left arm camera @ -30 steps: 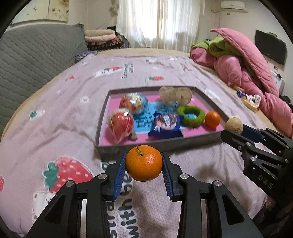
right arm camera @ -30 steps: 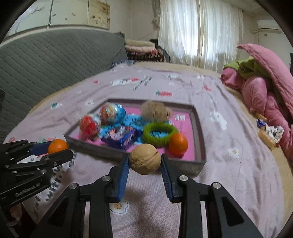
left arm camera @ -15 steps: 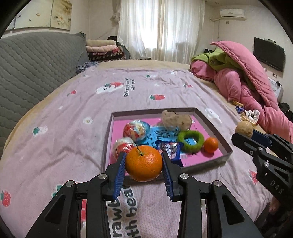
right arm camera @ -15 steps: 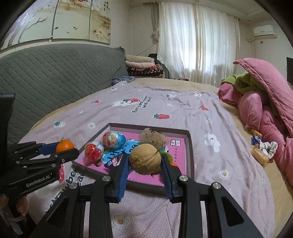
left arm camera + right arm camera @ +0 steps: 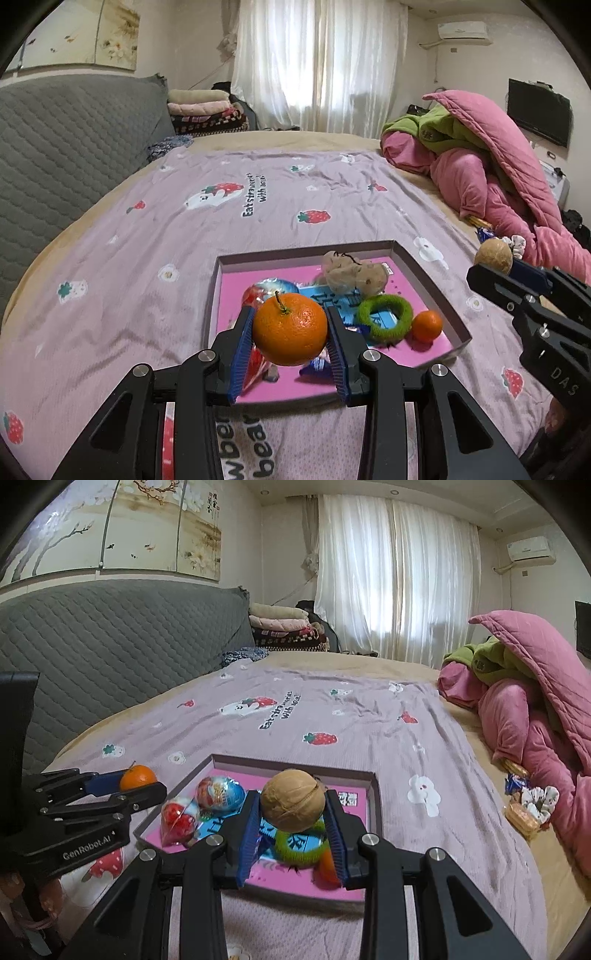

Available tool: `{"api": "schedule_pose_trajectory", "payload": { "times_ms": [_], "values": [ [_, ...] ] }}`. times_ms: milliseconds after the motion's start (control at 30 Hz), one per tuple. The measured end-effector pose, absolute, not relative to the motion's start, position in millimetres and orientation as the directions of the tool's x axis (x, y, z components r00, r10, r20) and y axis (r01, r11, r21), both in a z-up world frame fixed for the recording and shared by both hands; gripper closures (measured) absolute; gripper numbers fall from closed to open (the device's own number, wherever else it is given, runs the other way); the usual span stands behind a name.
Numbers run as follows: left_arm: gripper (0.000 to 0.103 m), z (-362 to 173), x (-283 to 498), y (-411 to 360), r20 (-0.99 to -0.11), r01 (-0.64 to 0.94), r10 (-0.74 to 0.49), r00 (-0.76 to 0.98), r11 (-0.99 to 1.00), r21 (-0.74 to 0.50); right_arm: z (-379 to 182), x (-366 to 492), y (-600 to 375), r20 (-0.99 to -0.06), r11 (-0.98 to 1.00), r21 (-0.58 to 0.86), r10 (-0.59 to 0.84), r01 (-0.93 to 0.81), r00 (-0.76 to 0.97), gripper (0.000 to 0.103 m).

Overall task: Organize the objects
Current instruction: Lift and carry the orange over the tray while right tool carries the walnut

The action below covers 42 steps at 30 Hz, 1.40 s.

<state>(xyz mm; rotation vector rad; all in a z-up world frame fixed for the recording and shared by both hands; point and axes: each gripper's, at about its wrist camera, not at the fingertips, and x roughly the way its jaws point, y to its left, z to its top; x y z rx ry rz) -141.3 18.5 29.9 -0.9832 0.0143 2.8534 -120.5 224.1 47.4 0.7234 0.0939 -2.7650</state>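
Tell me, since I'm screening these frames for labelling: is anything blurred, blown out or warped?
Left wrist view: sharp; the round orange tangerine is crisp, the white curtained window is blown out, and fisheye bends the bed's edges. Right wrist view: the tan walnut is sharp, while the small orange fruit behind the fingers looks smeared.

Blue snack packet (image 5: 314, 365) mostly hidden behind held orange (image 5: 290, 328); small orange (image 5: 327, 867) blurred behind right claw (image 5: 293, 825).

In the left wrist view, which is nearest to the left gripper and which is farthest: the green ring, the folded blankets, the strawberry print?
1. Green ring: in the tray, just right of the left gripper.
2. Strawberry print: mid-bed, beyond the tray.
3. Folded blankets: far left, by the curtain.
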Motion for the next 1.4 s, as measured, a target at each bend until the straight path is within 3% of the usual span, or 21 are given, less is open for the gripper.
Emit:
{"api": "schedule_pose_trajectory", "payload": {
  "times_ms": [500,1400],
  "values": [
    [0.064,31,-188,23,-0.603,-0.139,0.120,-0.789,-0.990,-0.015,45,-156,221,-0.489,-0.956,0.013,-0.262,0.293,-0.832,0.068],
    [0.064,-40,-191,28,-0.732,-0.174,0.128,-0.669,-0.985,-0.013,-34,-172,216,-0.677,-0.936,0.020,-0.271,0.351,-0.684,0.068]
  ]
}}
